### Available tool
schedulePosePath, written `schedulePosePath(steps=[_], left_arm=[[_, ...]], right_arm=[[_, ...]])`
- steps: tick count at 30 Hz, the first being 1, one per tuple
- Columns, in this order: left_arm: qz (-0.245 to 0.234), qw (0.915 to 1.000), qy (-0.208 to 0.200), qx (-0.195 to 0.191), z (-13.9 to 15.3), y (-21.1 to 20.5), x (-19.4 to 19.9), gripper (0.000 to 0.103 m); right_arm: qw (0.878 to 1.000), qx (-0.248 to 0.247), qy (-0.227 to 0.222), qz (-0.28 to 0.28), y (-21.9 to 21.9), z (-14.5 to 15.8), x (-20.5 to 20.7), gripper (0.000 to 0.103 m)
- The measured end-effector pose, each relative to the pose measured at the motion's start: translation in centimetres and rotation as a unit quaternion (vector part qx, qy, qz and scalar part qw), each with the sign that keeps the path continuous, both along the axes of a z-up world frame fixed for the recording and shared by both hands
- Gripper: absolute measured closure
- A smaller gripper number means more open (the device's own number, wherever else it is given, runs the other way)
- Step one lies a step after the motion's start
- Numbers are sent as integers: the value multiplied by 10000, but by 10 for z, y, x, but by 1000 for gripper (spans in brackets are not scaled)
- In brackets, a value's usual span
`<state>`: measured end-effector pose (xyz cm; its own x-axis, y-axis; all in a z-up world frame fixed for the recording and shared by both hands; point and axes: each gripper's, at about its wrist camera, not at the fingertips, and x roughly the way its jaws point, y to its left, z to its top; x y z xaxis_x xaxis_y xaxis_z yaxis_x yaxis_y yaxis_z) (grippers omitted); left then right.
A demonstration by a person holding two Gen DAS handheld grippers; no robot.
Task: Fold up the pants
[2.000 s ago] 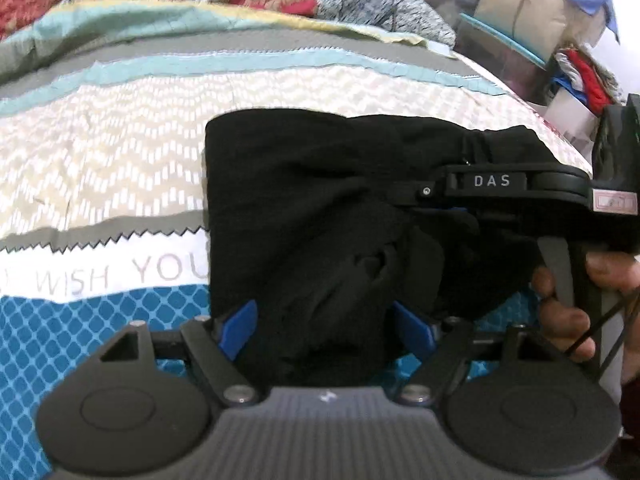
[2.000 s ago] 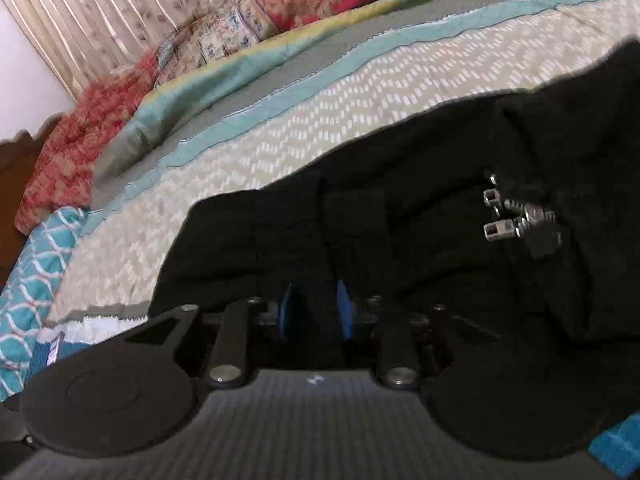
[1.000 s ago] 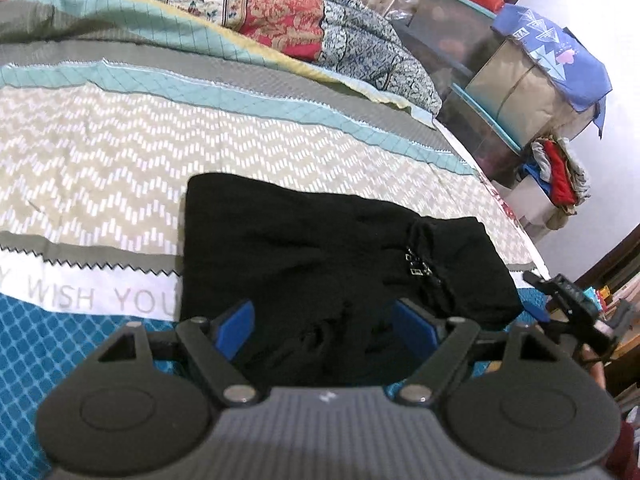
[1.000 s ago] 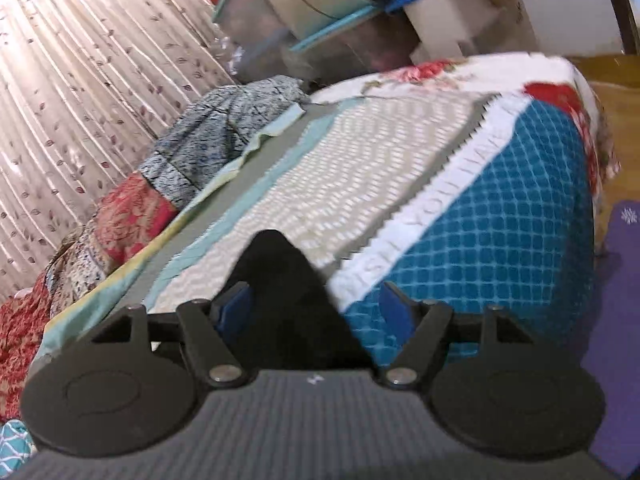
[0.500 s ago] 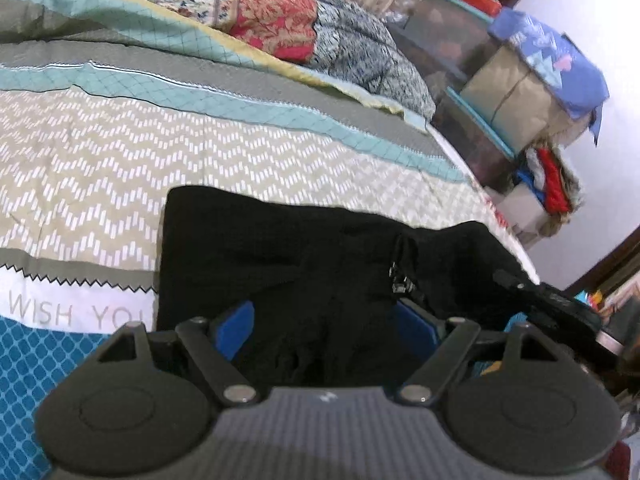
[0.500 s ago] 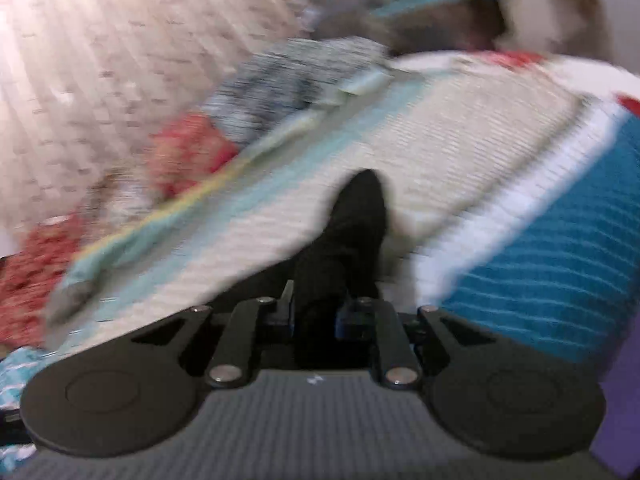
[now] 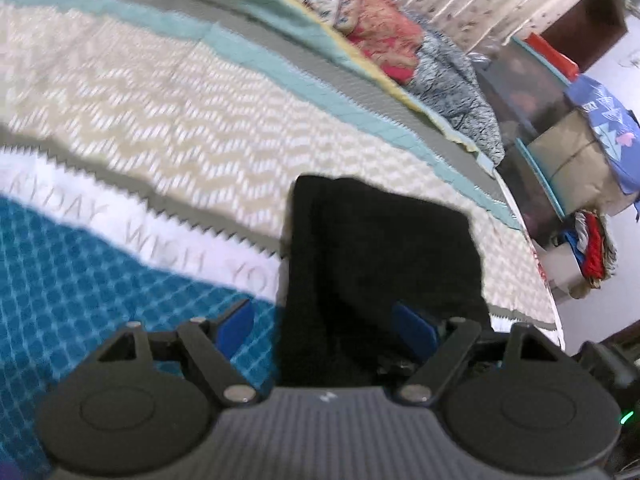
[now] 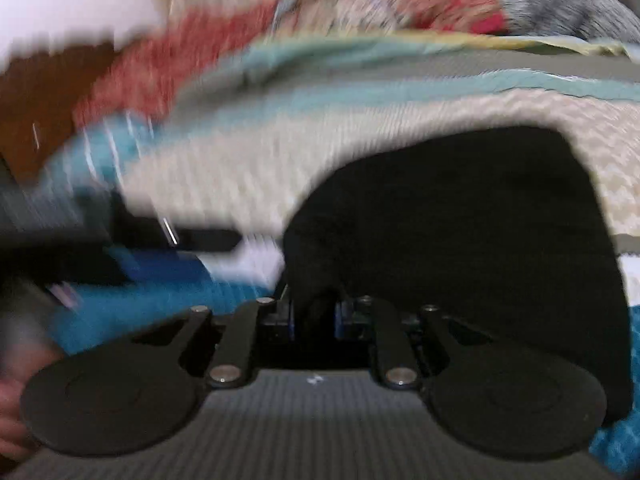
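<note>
Black folded pants (image 7: 380, 256), long axis running away across bedspread (image 7: 168, 120)

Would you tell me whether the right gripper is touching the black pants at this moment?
Touching. The right wrist view shows the right gripper with a fold of the black pants pinched between its blue pads, though its jaws are opening slightly.

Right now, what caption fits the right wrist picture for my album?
Right tongs pinching a fold of the black pants on the patterned bedspread.
</note>
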<state>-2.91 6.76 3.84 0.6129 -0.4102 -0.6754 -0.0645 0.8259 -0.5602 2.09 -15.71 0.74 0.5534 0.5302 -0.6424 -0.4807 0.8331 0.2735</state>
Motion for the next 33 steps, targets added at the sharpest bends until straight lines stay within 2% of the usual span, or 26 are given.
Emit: schedulePosePath(steps=[1,2,4,5,9,13,14,15,17,18,20,22,24,25,26,29,31,33], left_arm=[[-8,10000,27,-14,-3,1,-1,23],[-22,10000,35,-19,-5,1,-1,23],[-59,10000,35,-65,-8,0,0,23],[-80,9999,27,-108,-7,-1,3,23],[-236,9996,-82,-95,-1,-9,13,22],[-457,9989,-77,95,0,-25,30,19],[-544,9984,-42,163,-2,-30,36,25],[-618,9978,18,248,-5,-35,41,44],[-705,9966,166,398,-10,-42,49,66],[-727,9963,154,428,-10,-43,50,73],[-759,9958,-14,504,-3,-42,48,80],[-752,9955,-200,548,7,-37,44,83],[-683,9960,-263,504,9,-30,42,86],[-618,9967,-252,473,7,-26,42,86],[-542,9969,-171,536,3,-23,42,81],[-364,9970,237,639,-17,-21,45,59],[-335,9980,178,497,-20,-18,39,57],[-337,9982,90,490,-15,-18,35,50]], right_arm=[[9998,-104,-137,49,4,-2,-3,79],[9995,-102,-296,70,3,2,-7,60],[9985,190,-278,439,-4,16,-9,34],[9971,387,-283,594,-10,23,-12,32],[9944,516,-587,709,-40,38,-31,33],[9959,724,-408,360,-67,34,-40,33],[9958,781,-376,298,-70,33,-42,34],[9956,830,-346,267,-73,32,-42,34],[9958,835,-269,250,-61,31,-32,37],[9958,834,-252,266,-58,31,-30,41],[9961,777,-193,371,-51,29,-23,68],[9963,737,-17,452,-41,27,-15,72],[9948,870,44,523,-31,27,-10,72],[9949,842,70,559,-24,26,-7,71],[9950,775,131,608,-16,22,-6,70],[9953,480,324,776,-3,6,-6,68],[9945,506,272,872,-7,9,-14,62],[9912,687,335,1084,-16,17,-21,59]])
